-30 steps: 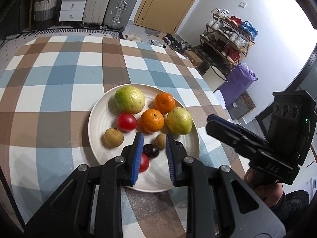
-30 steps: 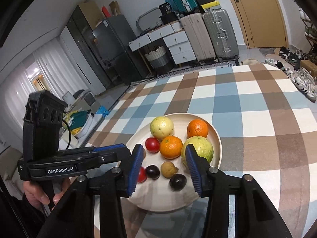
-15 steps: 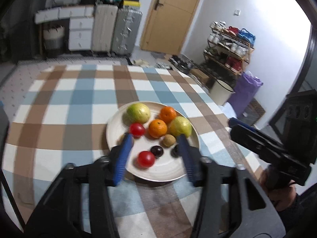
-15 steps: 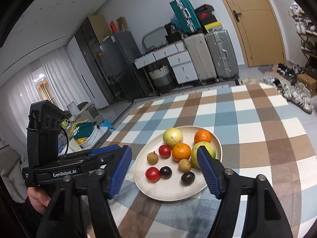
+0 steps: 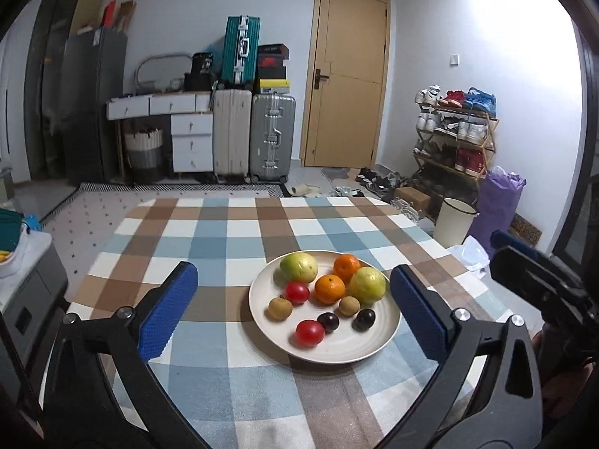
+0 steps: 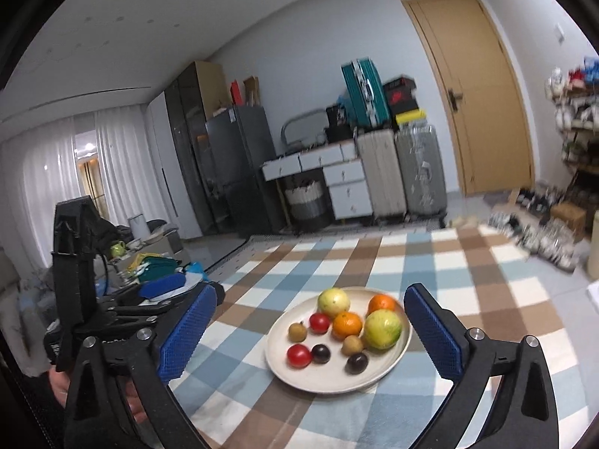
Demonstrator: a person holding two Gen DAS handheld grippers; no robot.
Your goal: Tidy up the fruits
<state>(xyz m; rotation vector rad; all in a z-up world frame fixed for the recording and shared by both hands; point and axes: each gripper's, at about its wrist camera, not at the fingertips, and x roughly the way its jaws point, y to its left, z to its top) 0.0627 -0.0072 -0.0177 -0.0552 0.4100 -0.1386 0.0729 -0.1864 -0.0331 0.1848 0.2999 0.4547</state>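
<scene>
A cream plate (image 5: 258, 308) (image 6: 277, 366) sits on the checked tablecloth and holds several fruits. Two yellow-green guavas (image 5: 298, 266) (image 6: 383, 328), two oranges (image 5: 329, 289) (image 6: 347, 324), two red tomatoes (image 5: 309, 332) (image 6: 299, 355), two brown longans (image 5: 279, 308) (image 6: 297, 331) and two dark plums (image 5: 365, 319) (image 6: 356, 362) lie on it. My left gripper (image 5: 294, 308) is open wide and empty, held back from the plate. My right gripper (image 6: 310, 327) is open wide and empty, also back from the plate.
The checked tablecloth (image 5: 209, 239) covers the table around the plate. Suitcases (image 5: 271, 136), white drawers (image 5: 191, 138), a door, a shoe rack (image 5: 455, 134) and a white bin (image 5: 455, 220) stand beyond the table. The other gripper shows at the right edge of the left wrist view (image 5: 543, 292).
Both grippers pulled up and back from the plate and opened wider. The left fingers, earlier nearly closed over the plums and tomato, are now wide apart. The fruits have not moved.
</scene>
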